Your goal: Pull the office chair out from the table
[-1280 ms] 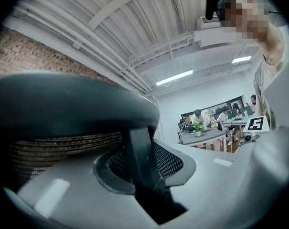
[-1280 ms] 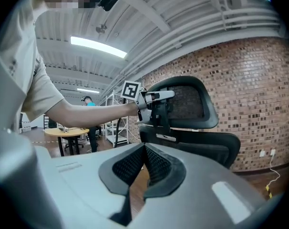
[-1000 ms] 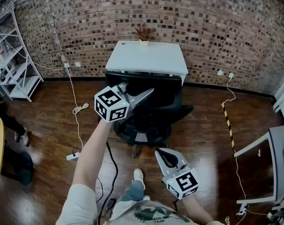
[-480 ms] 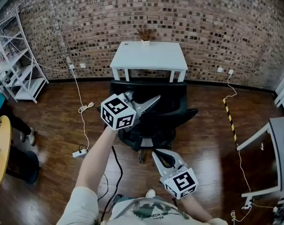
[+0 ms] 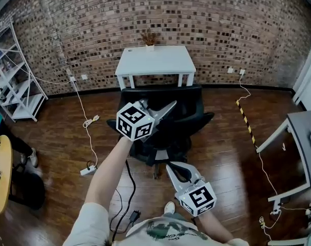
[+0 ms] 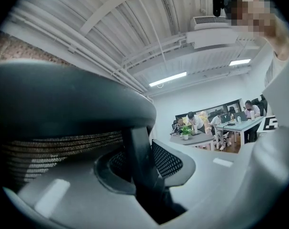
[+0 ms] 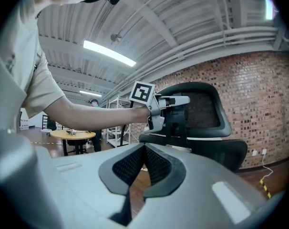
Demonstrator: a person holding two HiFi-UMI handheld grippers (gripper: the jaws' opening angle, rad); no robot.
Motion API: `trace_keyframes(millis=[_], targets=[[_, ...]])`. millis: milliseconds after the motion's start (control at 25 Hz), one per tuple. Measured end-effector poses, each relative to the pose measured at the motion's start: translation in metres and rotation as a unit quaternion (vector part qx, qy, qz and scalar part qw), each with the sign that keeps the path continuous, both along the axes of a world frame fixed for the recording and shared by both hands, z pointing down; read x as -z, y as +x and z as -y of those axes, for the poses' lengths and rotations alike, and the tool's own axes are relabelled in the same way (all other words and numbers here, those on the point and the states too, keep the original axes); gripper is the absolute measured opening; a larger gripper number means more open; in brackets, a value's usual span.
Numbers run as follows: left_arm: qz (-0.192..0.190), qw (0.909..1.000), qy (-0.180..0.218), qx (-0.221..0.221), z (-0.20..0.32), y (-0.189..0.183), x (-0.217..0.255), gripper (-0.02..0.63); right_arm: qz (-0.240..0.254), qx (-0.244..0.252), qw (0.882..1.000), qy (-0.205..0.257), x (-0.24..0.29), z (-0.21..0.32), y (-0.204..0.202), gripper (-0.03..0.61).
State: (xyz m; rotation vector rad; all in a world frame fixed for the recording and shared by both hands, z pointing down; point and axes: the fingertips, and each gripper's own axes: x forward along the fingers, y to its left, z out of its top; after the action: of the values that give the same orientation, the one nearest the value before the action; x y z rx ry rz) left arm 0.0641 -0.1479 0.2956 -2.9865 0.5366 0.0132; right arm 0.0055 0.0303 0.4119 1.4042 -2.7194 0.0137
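**A:** Which way did the office chair (image 5: pixel 189 122) lie from the left claw (image 5: pixel 168 107)?

**B:** Straight ahead of it and touching. That claw pointed level and was clamped, jaws part-way apart, on the upright bar (image 6: pixel 139 147) behind the backrest (image 5: pixel 189 97). Beyond the claw came the backrest, then the seat (image 7: pixel 216 149), then the table (image 5: pixel 155 61) against the brick wall (image 5: pixel 222 24).

**A:** And how near was the chair to the table?

**B:** Near, but seemingly no longer under it. The table's front legs showed just past the top of the backrest.

**A:** What about the right claw (image 5: pixel 172 168)?

**B:** It hung lower and nearer the person, behind the chair and apart from it. Its jaws were pressed together on nothing, so the left claw was the one on the job.

**A:** How was the chair pointing?

**B:** Its back was towards both claws and its seat faced away from them, at the table. The backrest's broad top ran crosswise to the left claw's line, and the bar in the jaws stood upright.

**A:** So what did the pull turn on?

**B:** I'd judge a straight draw back along the claw's own line, away from the table. An off-centre tug could swivel the chair on its base rather than roll it.
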Motion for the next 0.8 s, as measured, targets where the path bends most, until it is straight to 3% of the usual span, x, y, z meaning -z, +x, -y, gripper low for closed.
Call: trace_keyframes(millis=[320,800], targets=[[0.0,0.999,0.014,0.042,-0.011,-0.002,-0.008,0.146,-0.006,-0.049,0.999,0.008,-0.002,-0.04,0.014,-0.002],[-0.049,0.9937,-0.006,0.1,-0.043,-0.06,-0.003,0.164,-0.028,-0.071,0.997,0.012,0.01,-0.085,0.005,-0.002]])
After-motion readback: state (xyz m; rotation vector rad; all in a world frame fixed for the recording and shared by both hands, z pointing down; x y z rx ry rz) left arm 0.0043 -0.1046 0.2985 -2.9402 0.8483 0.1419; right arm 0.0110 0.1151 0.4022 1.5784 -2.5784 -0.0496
